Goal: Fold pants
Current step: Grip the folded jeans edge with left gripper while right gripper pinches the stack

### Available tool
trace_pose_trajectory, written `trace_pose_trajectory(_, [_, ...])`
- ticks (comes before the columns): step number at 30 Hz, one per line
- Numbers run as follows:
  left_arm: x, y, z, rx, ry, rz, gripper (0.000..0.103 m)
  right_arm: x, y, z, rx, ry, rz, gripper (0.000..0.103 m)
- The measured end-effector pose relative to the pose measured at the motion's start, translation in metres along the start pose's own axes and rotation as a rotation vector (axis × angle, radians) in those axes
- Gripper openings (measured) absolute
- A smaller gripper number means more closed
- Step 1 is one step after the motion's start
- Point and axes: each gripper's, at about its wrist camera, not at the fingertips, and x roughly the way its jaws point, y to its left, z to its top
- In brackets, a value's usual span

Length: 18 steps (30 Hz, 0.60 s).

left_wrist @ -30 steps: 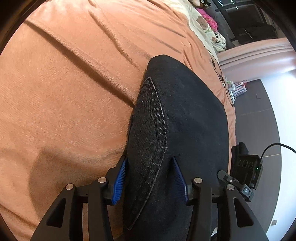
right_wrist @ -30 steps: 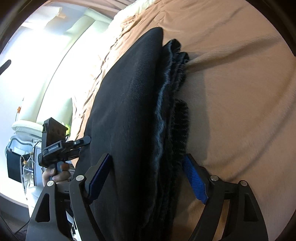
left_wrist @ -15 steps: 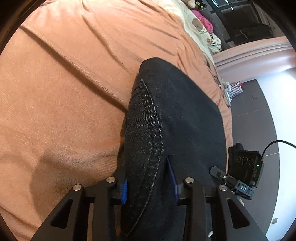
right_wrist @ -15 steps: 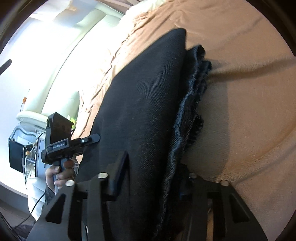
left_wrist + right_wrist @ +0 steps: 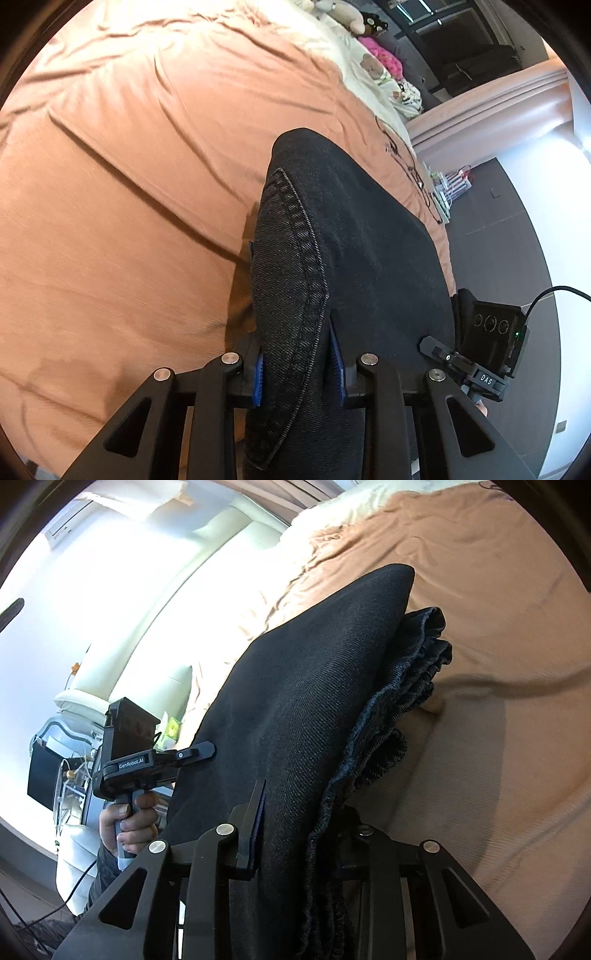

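The black pants (image 5: pixel 354 258) lie folded on a bed with an orange-brown blanket (image 5: pixel 129 221). They make a long dark bundle, and the near end sits up between the claws. In the left view a stitched seam runs along the left edge of the bundle. In the right view the smooth top layer lies over bunched, wavy layers (image 5: pixel 410 686) that stick out on the right side.

The left claw (image 5: pixel 297 363) is pinching the seam edge of the pants. Its blue pads (image 5: pixel 258 376) press on the cloth from both sides, and the jaws are closing more. The right claw (image 5: pixel 303 834) is pinching the other end of the bundle. Its left finger presses flat on the top layer, its right finger is mostly hidden behind the bunched cloth, and its jaws are closing too.

In the right view a hand (image 5: pixel 125 823) grips the handle of the left claw, just beside the pants. In the left view the other claw's black body shows at the right edge of the bundle.

Far off, soft toys (image 5: pixel 351 18) and a pink thing (image 5: pixel 384 61) lie at the far end of the bed. The floor (image 5: pixel 491 229) beside the bed is dark grey.
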Motion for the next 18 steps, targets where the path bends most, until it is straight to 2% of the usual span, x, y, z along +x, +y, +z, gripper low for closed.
trace_pose_trajectory(7, [-0.041,0.013,0.005,-0.004,-0.059,0.005,0.029,0.021,0.024,0.004,-0.044,-0.006,0.021,0.026])
trace_pose_trajectory(18, [-0.102,0.054,0.009,-0.026,-0.128,0.027,0.029,0.046,0.039,0.006,-0.092,0.004,0.053,0.026])
